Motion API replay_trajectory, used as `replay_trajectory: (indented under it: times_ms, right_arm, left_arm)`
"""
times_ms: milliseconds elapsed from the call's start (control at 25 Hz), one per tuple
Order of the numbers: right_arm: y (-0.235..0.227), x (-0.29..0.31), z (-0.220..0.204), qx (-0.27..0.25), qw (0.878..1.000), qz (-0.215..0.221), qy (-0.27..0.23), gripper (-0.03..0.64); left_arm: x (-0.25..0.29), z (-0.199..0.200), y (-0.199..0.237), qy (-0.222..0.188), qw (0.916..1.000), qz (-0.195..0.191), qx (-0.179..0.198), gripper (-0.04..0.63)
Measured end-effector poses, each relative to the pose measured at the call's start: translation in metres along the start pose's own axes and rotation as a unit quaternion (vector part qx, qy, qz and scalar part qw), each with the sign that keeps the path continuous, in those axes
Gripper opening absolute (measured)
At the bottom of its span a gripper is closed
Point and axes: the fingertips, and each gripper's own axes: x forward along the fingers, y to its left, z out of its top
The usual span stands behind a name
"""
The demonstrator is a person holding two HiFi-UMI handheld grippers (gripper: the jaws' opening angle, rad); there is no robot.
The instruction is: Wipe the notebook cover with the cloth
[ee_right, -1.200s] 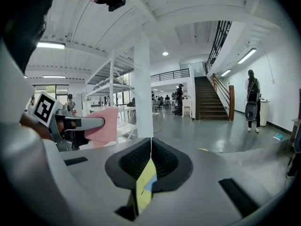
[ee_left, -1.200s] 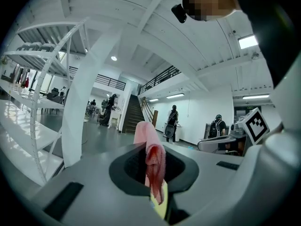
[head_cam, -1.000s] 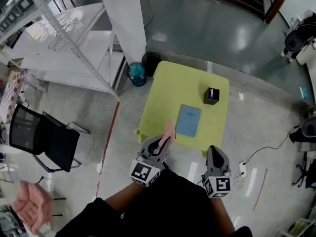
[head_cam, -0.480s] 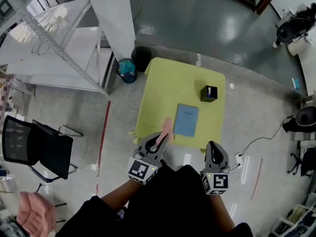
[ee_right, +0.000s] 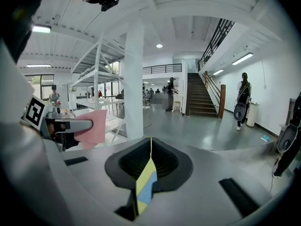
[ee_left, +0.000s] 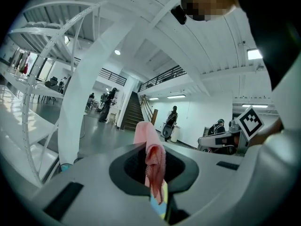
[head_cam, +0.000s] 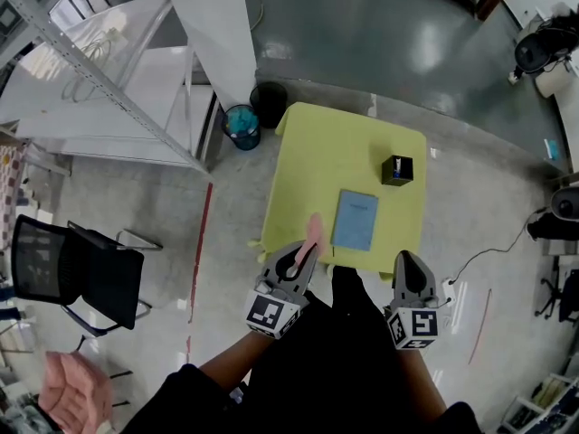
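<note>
Nearest, the person's dark sleeves, both arms pulled in close to the body. Left gripper [head_cam: 305, 254] at near left, fingers clenched on a pink cloth [head_cam: 313, 232]. In the left gripper view the cloth [ee_left: 151, 150] is pinched between the fingers [ee_left: 188, 171] and stands up out of them, with a short end hanging down. Right gripper [head_cam: 407, 262] at near right, level with the left one. Its fingers [ee_right: 171, 161] are clenched together with nothing between them; only a thin yellow and blue sliver shows through the seam. Both grippers point out across the hall, not down. The right gripper view also catches the left gripper [ee_right: 70, 125] and the cloth [ee_right: 91, 126] off to its left.

Next out, the yellow-green bench [head_cam: 326, 152]. In the head view the cloth overlaps the bench's near left edge, just left of the notebook; can't tell if it touches anything. The notebook [head_cam: 355, 221] is blue, closed and flat on the near right part of the bench, long side running near to far, clear of both grippers. A small black box [head_cam: 396, 170] sits farther right on the bench, apart from the notebook.

On the floor past the far left corner stand a teal bin [head_cam: 242, 125] and a black bin [head_cam: 269, 103]. Black chair [head_cam: 77, 265] well off to the left. Farthest, a white column [head_cam: 213, 25] and white shelving rack [head_cam: 99, 89].
</note>
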Motion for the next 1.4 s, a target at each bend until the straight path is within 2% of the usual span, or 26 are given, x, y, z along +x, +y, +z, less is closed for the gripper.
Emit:
replay_trajectory:
  times_ms: [160, 400, 760, 1000, 1240, 1400]
  right_arm:
    - [-0.003, 0.017, 0.009, 0.01, 1.0, 0.019, -0.016, 0.032]
    - [-0.022, 0.049, 0.018, 0.015, 0.999, 0.044, -0.027, 0.032]
    - [-0.066, 0.092, 0.014, 0.04, 0.996, 0.076, -0.022, 0.032]
    - [-0.095, 0.118, -0.002, 0.054, 0.994, 0.094, -0.009, 0.032]
    - [-0.128, 0.153, -0.014, 0.053, 0.993, 0.108, -0.004, 0.032]
    - [-0.141, 0.177, -0.031, 0.052, 0.992, 0.118, 0.006, 0.032]
  left_arm:
    - [0.011, -0.006, 0.004, 0.006, 0.9998, 0.016, 0.006, 0.028]
    - [0.047, -0.007, 0.006, 0.021, 0.9995, 0.021, 0.011, 0.028]
    - [0.112, -0.035, 0.009, 0.075, 0.9966, 0.033, 0.01, 0.028]
    - [0.152, -0.074, 0.009, 0.119, 0.9919, 0.044, -0.006, 0.028]
    - [0.184, -0.121, 0.024, 0.161, 0.9843, 0.073, -0.006, 0.028]
    - [0.201, -0.151, 0.033, 0.183, 0.9772, 0.101, -0.037, 0.028]
